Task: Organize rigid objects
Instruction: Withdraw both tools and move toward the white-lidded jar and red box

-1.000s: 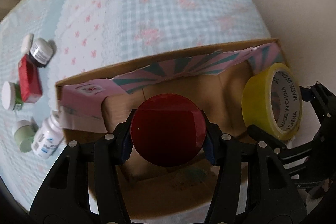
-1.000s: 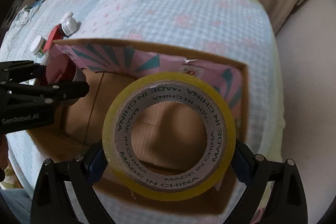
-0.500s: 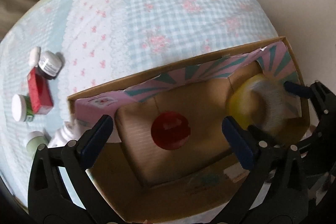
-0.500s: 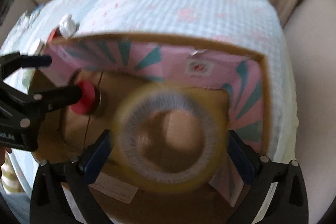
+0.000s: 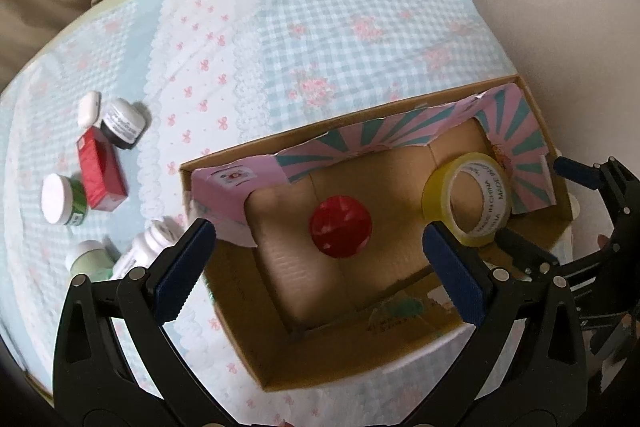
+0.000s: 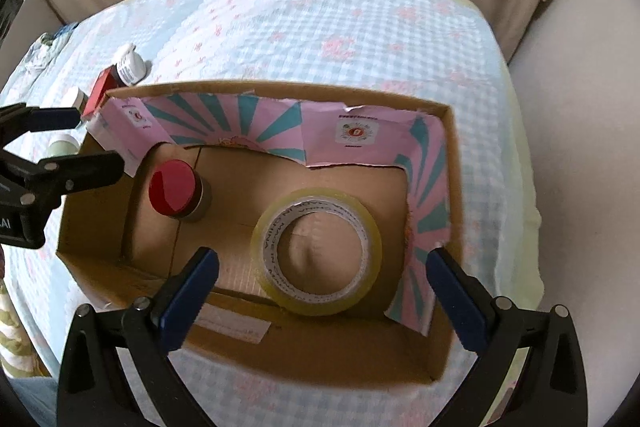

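An open cardboard box [image 5: 248, 163] [image 6: 448, 163] with a pink and teal lining sits on the checked cloth. Inside it stand a red-lidded jar [image 5: 341, 227] [image 6: 176, 193] on the left and a yellow tape roll [image 5: 468, 199] [image 6: 316, 251] on the right, lying flat on the box floor. My left gripper [image 5: 320, 271] is open and empty above the jar. My right gripper [image 6: 320, 291] is open and empty above the tape roll; it also shows at the right edge of the left wrist view [image 5: 556, 215]. My left gripper shows at the left of the right wrist view [image 6: 68, 139].
Left of the box on the cloth lie a red carton [image 5: 100, 169] [image 6: 98, 91], a dark jar with a white label [image 5: 122, 129] [image 6: 130, 67], a green jar with a white lid [image 5: 64, 199], a white pill bottle [image 5: 148, 247] and a pale green jar [image 5: 90, 261].
Both grippers opened and let go. The red-lidded jar and the tape roll dropped into the box. Both grippers have pulled up and back from the box.
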{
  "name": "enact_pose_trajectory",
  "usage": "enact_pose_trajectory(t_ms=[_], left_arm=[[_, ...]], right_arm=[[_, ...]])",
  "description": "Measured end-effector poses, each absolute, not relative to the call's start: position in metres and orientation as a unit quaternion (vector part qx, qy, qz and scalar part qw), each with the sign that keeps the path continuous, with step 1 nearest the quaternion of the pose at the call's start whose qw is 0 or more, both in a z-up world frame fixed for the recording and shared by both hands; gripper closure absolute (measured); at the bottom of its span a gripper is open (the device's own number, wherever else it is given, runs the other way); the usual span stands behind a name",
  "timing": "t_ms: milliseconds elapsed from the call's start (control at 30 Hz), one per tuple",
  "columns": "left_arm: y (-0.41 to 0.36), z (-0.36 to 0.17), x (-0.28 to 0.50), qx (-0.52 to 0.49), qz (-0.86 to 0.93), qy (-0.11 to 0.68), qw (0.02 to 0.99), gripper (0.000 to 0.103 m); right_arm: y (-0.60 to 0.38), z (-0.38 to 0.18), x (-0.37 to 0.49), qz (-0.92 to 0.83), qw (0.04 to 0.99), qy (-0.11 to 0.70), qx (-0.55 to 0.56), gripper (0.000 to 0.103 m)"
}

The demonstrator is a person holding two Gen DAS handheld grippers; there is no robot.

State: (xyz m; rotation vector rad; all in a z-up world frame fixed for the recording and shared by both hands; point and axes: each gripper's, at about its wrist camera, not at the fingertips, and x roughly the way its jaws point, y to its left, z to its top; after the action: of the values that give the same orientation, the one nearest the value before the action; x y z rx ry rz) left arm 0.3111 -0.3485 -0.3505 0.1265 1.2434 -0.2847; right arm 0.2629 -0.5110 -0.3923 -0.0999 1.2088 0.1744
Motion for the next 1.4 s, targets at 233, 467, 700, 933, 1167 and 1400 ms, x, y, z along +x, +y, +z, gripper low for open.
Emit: enact_pose_trajectory(t_ms=[233,467,700,933,1167,1400], left_arm=[[-0.332,-0.311,0.283,0.058,-0.139,0.553,0.819,0.0],[-0.294,-0.255,0.249,0.05,-0.125,0.52,0.844,0.0],[-0.23,-0.2,0.209,0.045,-0.095,0.489,0.866,0.0],[-0.139,-0.168,0.177,0.029,-0.067,0.476,0.877,0.0],[-0.05,-0.157,0.168,0.012,-0.072,0.467,0.881,0.0],[0.03,-0.156,0.191,0.013,-0.105,0.469,0.877,0.0]], right_arm=[[-0.502,-0.352,0.245,0.062,0.834,0.545,-0.064,0.0],[-0.473,-0.294,0.216,0.047,0.852,0.517,-0.069,0.0],[-0.424,-0.243,0.18,0.043,0.868,0.487,-0.083,0.0],[-0.368,-0.214,0.151,0.059,0.874,0.481,-0.023,0.0],[-0.304,-0.199,0.14,0.041,0.877,0.478,0.007,0.0],[-0.241,-0.188,0.155,-0.015,0.874,0.484,0.05,0.0]])
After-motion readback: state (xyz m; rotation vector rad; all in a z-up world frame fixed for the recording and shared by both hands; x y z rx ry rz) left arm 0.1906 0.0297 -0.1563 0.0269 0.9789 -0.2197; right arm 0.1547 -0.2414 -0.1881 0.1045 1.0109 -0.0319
